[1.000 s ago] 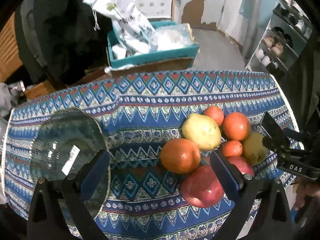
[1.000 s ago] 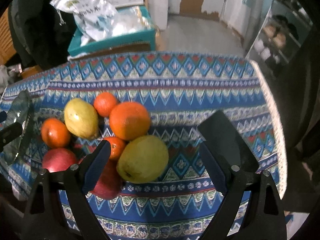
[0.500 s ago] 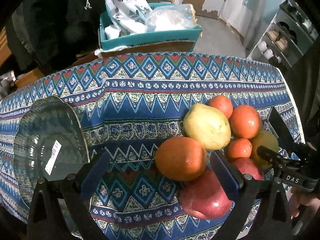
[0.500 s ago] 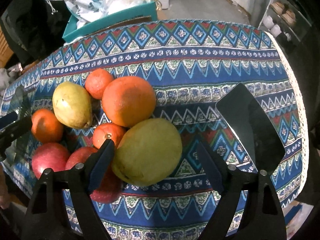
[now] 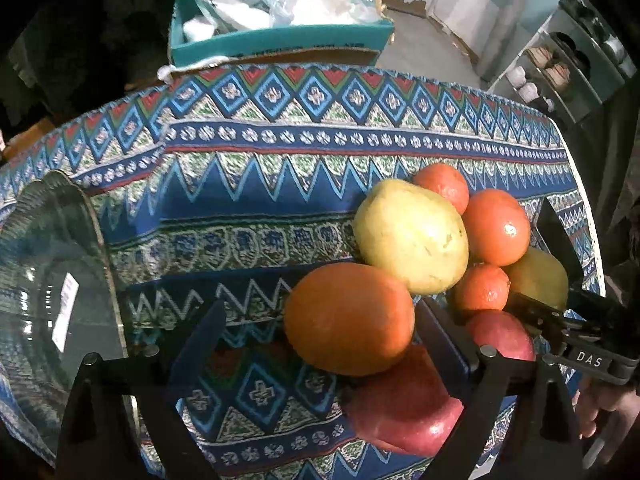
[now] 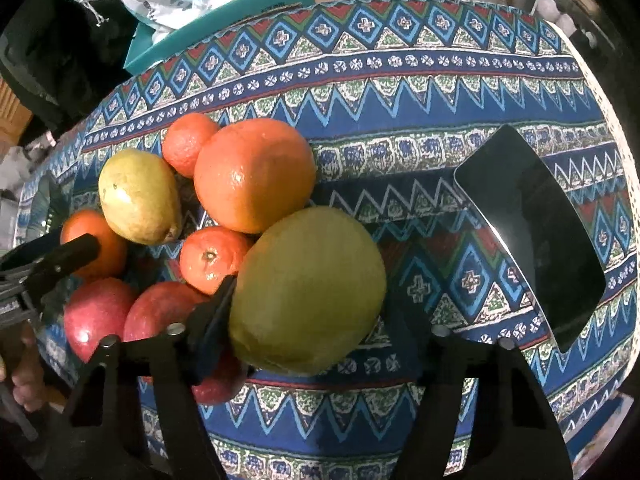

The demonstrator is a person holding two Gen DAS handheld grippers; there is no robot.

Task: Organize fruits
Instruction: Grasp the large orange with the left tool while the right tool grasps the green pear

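Eight fruits lie bunched together on the patterned cloth (image 5: 256, 184) covering the worktop: two large oranges, two small mandarins, two red apples and two yellow-green pears. None of them sits in a container. A clear glass dish (image 5: 52, 280) with a white label inside lies just left of the left gripper (image 5: 320, 344) and holds no fruit. Beyond the far edge of the worktop a teal box (image 5: 280, 38) is filled with white plastic bags.

The left gripper is spread wide. One large orange (image 5: 348, 318) lies between its fingers, close to the right finger, and a red apple (image 5: 404, 412) sits just under that finger. Ahead of the orange is one pear (image 5: 412, 236), with a mandarin (image 5: 442, 186) behind it.

The right gripper (image 6: 316, 320) is also spread wide, straddling the second pear (image 6: 308, 292); its left finger presses against the pear's side while the right finger stands well clear. Ahead of that pear rests the second large orange (image 6: 254, 174), and to the left of the gripper lie the other small mandarin (image 6: 212, 258) and the second apple (image 6: 160, 308).
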